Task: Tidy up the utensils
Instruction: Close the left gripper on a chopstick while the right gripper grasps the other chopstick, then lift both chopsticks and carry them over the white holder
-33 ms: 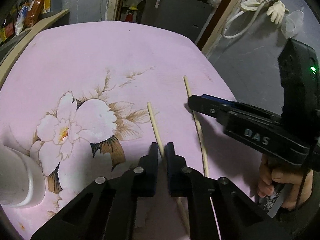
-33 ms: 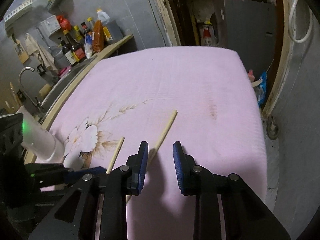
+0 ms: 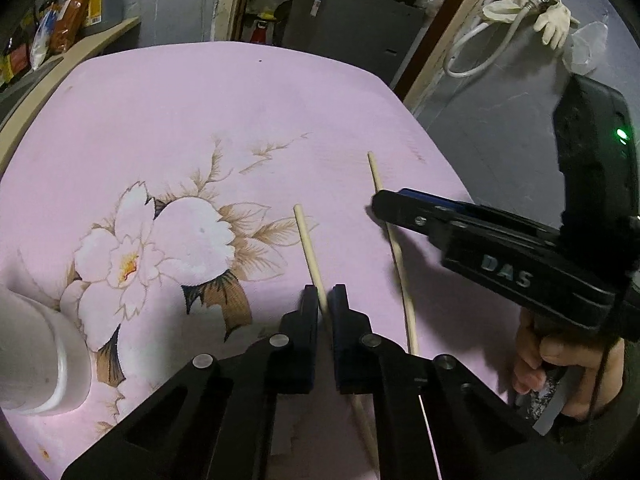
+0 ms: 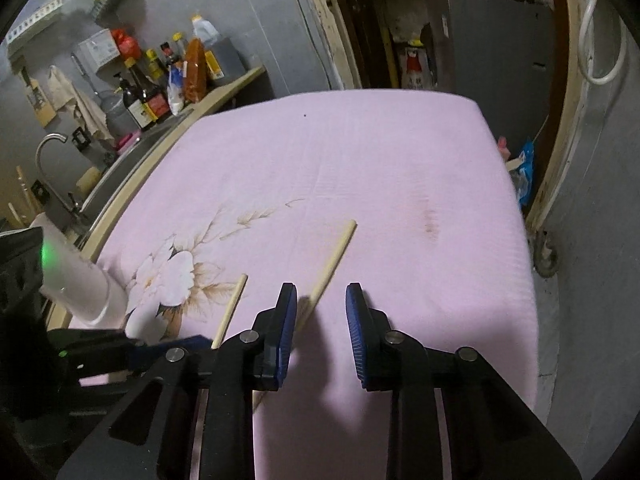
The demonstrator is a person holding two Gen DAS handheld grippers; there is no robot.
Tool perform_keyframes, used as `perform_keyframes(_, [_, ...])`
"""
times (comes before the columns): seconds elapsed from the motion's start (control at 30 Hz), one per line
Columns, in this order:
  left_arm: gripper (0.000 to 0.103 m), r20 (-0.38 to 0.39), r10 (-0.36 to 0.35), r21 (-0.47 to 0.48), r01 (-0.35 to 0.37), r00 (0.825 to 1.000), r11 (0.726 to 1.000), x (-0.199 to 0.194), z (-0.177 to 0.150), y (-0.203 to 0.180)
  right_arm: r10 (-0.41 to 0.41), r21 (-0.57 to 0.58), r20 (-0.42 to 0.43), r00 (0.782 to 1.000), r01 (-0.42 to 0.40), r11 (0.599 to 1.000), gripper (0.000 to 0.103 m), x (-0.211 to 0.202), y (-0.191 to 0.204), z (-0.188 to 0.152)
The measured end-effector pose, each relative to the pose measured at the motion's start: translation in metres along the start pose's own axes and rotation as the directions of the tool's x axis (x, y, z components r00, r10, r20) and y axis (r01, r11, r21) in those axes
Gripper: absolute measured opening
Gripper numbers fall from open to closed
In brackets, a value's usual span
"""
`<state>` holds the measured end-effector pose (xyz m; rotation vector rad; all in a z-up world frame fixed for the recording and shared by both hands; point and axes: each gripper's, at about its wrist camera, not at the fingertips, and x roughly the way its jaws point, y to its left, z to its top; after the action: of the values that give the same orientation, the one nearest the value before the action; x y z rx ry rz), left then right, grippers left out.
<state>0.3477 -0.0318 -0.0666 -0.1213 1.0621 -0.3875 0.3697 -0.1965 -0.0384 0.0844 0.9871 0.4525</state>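
Observation:
Two pale wooden chopsticks lie on a pink flowered cloth [image 3: 168, 128]. My left gripper [image 3: 323, 300] is shut on the left chopstick [image 3: 306, 240], which runs between its pads and out ahead. The right chopstick [image 3: 396, 248] lies a little to the right, under my right gripper as it shows in the left wrist view [image 3: 380, 206]. In the right wrist view my right gripper [image 4: 322, 308] is open, low over the right chopstick [image 4: 334, 258], which passes by its left pad. The left chopstick [image 4: 232, 308] shows at lower left there.
A white cup [image 3: 36, 360] lies at the left edge of the cloth, also in the right wrist view [image 4: 80, 284]. A counter with bottles [image 4: 160, 84] and a sink tap [image 4: 52, 160] stand left. The cloth's right edge [image 4: 520, 240] drops to a grey floor.

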Motion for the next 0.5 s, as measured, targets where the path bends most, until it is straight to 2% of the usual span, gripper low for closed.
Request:
perform_keyframes(0.17, [0.003, -0.004, -0.001, -0.02, 0.001, 1.0, 1.0, -0.008, -0.011, 0.003, -0.053, -0.042, -0.04, 0.998, 0.051, 0.998, 0.019, 0.007, 0.007, 0.003])
perform_keyframes(0.37, [0.003, -0.035, 0.001, -0.013, -0.001, 0.999, 1.0, -0.019, -0.021, 0.003, -0.076, -0.155, -0.119, 0.99, 0.057, 0.986, 0.016, 0.0, 0.017, -0.01])
perform_keyframes(0.5, [0.002, -0.033, -0.002, -0.023, 0.001, 0.999, 1.0, -0.025, -0.026, 0.003, -0.052, -0.124, -0.151, 0.987, 0.033, 0.992, 0.008, -0.006, 0.015, -0.013])
